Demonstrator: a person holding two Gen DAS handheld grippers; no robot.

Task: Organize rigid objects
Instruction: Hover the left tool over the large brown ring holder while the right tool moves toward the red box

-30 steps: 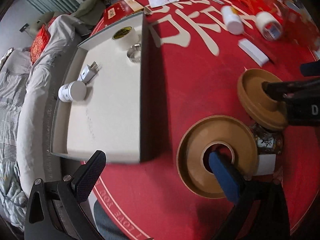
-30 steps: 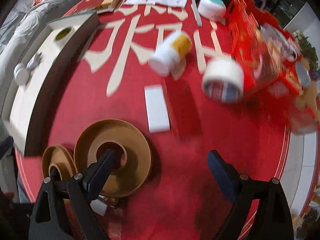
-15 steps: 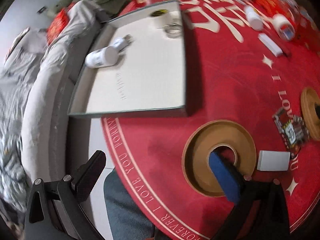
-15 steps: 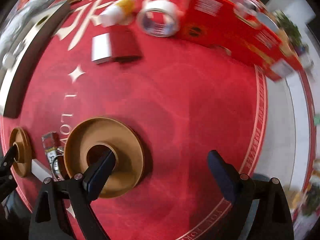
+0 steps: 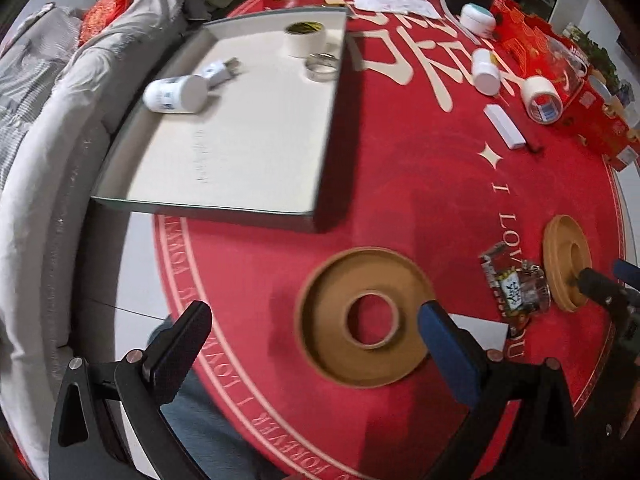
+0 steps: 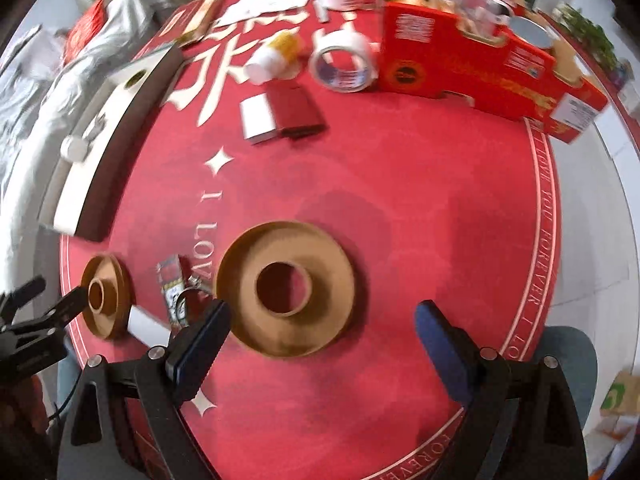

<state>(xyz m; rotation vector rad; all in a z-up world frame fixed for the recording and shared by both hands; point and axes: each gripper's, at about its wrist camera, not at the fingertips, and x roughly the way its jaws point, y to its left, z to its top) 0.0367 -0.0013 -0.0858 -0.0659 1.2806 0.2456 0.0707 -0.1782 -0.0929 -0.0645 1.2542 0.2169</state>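
Note:
Two brown ring-shaped discs lie flat on the red tablecloth. One disc [image 5: 366, 316] lies just ahead of my open left gripper [image 5: 314, 344], free of both fingers. The other disc [image 6: 286, 288] lies ahead of my open right gripper [image 6: 322, 340]; it also shows in the left wrist view [image 5: 566, 268]. A shallow white tray [image 5: 224, 208] at the left holds a white bottle [image 5: 176, 94], a plug adapter [image 5: 220, 72], a tape roll [image 5: 304, 38] and a metal ring [image 5: 322, 67].
A snack packet [image 5: 510, 286] and a white card [image 5: 478, 330] lie between the discs. A white block [image 5: 505, 126], a white bottle [image 5: 486, 71], a tape roll [image 5: 542, 100] and red boxes [image 6: 480, 60] sit farther back. The table edge is close in front.
Both grippers drew back toward the near table edge. Each had one finger inside a disc's centre hole; now both fingers are outside and the discs rest free.

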